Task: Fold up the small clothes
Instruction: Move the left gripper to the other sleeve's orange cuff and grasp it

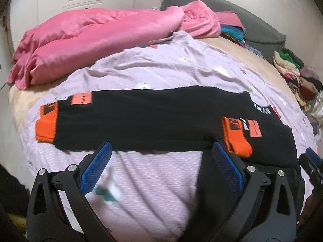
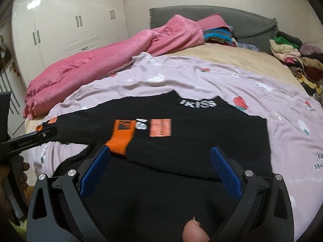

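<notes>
Bed [image 1: 250, 54]; black top [image 1: 141, 119] partly cropped

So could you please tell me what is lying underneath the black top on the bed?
A lilac printed sheet shows all around the black top, with tan bedding beyond it. Whatever lies directly beneath the top is covered.

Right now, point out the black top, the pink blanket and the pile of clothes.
black top [image 2: 201, 137], right wrist view, on its body below the white lettering.
pink blanket [image 1: 97, 34], left wrist view, on its bunched middle.
pile of clothes [image 1: 298, 76], left wrist view, on the heap's centre.
</notes>
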{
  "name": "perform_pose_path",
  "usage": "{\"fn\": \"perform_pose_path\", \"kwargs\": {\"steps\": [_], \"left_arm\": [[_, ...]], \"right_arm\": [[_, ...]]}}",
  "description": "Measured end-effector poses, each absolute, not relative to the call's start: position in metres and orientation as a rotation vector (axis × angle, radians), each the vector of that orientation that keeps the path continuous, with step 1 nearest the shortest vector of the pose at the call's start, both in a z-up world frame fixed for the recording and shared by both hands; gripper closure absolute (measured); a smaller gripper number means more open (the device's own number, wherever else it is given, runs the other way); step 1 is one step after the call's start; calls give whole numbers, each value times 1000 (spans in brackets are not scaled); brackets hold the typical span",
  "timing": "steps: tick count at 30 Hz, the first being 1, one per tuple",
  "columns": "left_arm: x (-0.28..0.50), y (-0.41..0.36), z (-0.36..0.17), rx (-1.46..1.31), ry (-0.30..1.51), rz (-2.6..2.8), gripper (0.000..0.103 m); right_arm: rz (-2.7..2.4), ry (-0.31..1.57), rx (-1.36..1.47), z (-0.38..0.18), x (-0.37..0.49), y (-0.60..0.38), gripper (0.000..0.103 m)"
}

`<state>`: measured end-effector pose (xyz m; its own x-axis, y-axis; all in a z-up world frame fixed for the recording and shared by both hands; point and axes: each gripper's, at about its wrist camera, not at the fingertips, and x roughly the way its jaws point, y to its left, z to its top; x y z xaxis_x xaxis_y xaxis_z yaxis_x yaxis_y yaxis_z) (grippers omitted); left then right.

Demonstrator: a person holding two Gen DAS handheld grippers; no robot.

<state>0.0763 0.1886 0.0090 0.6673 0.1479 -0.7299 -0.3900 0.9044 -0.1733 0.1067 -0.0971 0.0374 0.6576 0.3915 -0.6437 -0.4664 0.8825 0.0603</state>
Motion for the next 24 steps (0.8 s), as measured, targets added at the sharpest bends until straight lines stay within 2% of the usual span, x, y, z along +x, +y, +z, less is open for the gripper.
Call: {"fn": "perform_pose_path", "kwargs": {"steps": [24], "left_arm": [[37, 306, -29, -691, 785, 422, 10]], "right_arm": [[735, 742, -233, 20, 89, 35, 4]]}}
